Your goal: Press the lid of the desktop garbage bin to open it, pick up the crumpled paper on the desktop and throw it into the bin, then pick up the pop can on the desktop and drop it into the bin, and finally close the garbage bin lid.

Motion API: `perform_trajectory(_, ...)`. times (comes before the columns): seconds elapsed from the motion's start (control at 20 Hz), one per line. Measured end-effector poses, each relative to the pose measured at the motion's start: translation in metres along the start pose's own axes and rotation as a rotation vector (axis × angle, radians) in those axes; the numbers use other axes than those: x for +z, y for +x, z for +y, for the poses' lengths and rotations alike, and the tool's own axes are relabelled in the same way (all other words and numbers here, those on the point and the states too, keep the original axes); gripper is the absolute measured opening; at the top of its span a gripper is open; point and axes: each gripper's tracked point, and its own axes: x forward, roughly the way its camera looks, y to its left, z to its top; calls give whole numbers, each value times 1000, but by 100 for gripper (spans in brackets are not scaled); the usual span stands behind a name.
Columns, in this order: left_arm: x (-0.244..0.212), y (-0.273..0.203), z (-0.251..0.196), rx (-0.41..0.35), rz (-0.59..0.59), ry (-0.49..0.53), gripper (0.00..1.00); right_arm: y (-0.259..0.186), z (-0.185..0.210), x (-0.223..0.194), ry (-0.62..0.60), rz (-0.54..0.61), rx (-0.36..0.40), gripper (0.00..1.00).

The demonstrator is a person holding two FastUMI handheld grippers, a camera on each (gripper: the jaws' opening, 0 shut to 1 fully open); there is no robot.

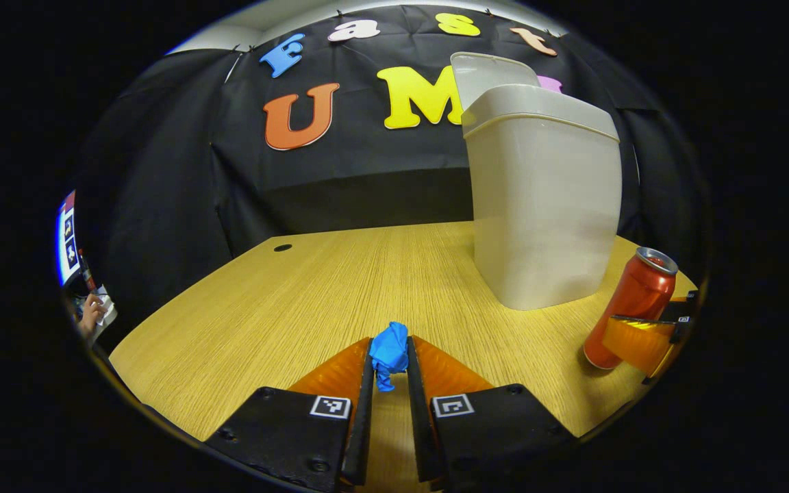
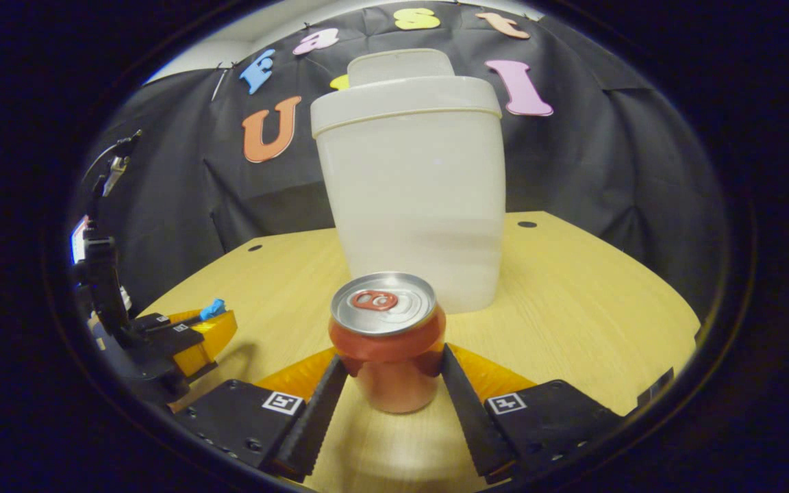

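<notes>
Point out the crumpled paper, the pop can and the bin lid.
crumpled blue paper (image 1: 390, 354), left gripper view, its middle.
pop can (image 2: 386, 313), right gripper view, its top.
bin lid (image 2: 400, 67), right gripper view, raised flap.

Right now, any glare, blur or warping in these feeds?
Left gripper view: sharp; fisheye bows the table edge and tilts the bin and can. Right gripper view: soft shine on the can top; bin bulges, no motion blur.

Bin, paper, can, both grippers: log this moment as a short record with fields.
bin: upright on the table, lid raised
paper: blue, crumpled, pinched between the left gripper fingers
can: red, upright on the table in front of the bin, between the right gripper fingers, which touch its sides
task stage: lid open, paper and can still outside the bin
</notes>
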Motion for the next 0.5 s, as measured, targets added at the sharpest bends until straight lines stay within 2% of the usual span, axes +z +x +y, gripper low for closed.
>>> perform_trajectory(0.1, 1, 0, -10, -38, -4, -23, 29, -5, -3, 17, 13, -27, 11, 80)
perform_trajectory(0.25, 8, -4, -18, -35, 9, -5, 30, -22, -9, 51, 30, -93, 34, 81)
perform_trajectory(0.3, 17, -9, -20, -30, -6, 4, 30, -27, -13, 60, 32, -116, 39, 78)
perform_trajectory(0.5, 73, -24, -29, -12, -94, 11, 29, -50, -37, 112, 17, -225, 17, 77)
